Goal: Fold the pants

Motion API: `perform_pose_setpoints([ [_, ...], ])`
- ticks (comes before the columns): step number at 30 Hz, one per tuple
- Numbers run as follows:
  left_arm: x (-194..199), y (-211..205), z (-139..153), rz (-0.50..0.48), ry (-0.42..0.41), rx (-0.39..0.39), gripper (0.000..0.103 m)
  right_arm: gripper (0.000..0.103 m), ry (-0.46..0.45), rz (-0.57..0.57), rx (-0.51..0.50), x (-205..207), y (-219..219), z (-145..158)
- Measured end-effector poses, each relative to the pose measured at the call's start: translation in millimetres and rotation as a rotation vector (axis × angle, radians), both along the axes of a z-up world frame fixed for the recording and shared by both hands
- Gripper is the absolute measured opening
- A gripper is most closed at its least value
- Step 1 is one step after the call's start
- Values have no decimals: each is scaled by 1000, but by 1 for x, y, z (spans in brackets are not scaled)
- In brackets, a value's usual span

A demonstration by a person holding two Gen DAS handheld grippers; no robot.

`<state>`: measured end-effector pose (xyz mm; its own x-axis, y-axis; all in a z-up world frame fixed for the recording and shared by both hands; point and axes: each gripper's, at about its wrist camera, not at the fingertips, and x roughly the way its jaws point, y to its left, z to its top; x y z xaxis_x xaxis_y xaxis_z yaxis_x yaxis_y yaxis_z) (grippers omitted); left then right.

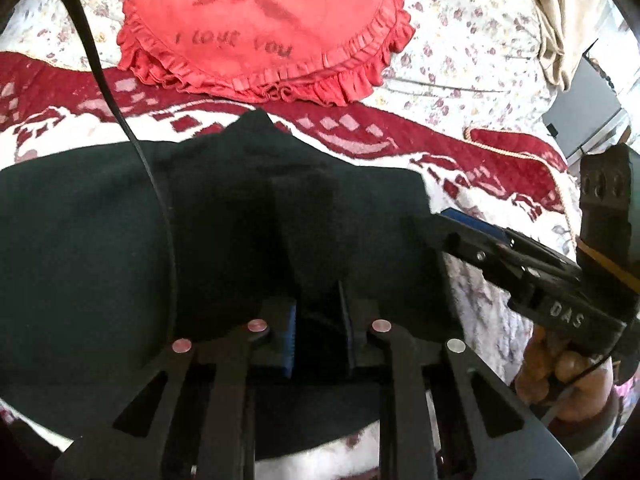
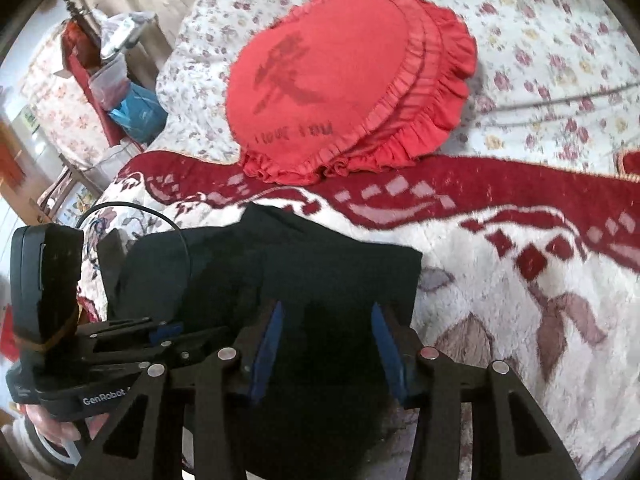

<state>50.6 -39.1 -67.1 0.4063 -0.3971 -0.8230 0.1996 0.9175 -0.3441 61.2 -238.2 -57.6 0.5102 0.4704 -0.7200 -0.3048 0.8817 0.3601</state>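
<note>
Left wrist view: your left gripper [image 1: 318,330] pinches a ridge of the dark folded cotton pants [image 1: 100,248], which run long toward nine o'clock; your right gripper [image 2: 326,344] hovers wide-open over their three o'clock edge, equally near.

pants [image 2: 280,280] on blanket [image 2: 500,300] | cushion [image 2: 332,80] behind pants | left tongs [image 2: 168,330] left of right tongs [image 2: 326,350]

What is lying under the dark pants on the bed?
The pants lie on a red and white patterned blanket, which shows around their edges. Farther back is a floral bedspread. What the blanket looks like directly beneath the pants is covered.
</note>
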Motion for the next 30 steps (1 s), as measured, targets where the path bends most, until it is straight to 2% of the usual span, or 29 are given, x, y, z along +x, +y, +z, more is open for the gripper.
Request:
perform_pose_setpoints([
  [4,-12,8,1,9,5,17,16,46,-8,32,12,3,11,3],
  [7,-14,12,-6,23,15,25,16,46,12,60,-1,8,26,-7],
  [10,-9,12,-9,42,23,11,15,46,45,68,-76,16,40,-26],
  [13,-7,10,-7,45,14,23,16,46,39,62,-78,15,39,-24],
  [15,-7,11,-6,53,14,33,22,46,32,60,-80,12,37,-17],
  [16,-7,12,-5,60,9,45,28,46,26,61,-86,10,37,-14],
  [20,-13,21,0,90,-6,58,37,46,7,74,-105,0,41,-6],
  [24,-19,31,6,126,-31,108,39,46,4,93,-116,-7,51,-5],
  [30,-28,54,9,183,-21,101,39,46,23,112,-137,-10,70,-16],
])
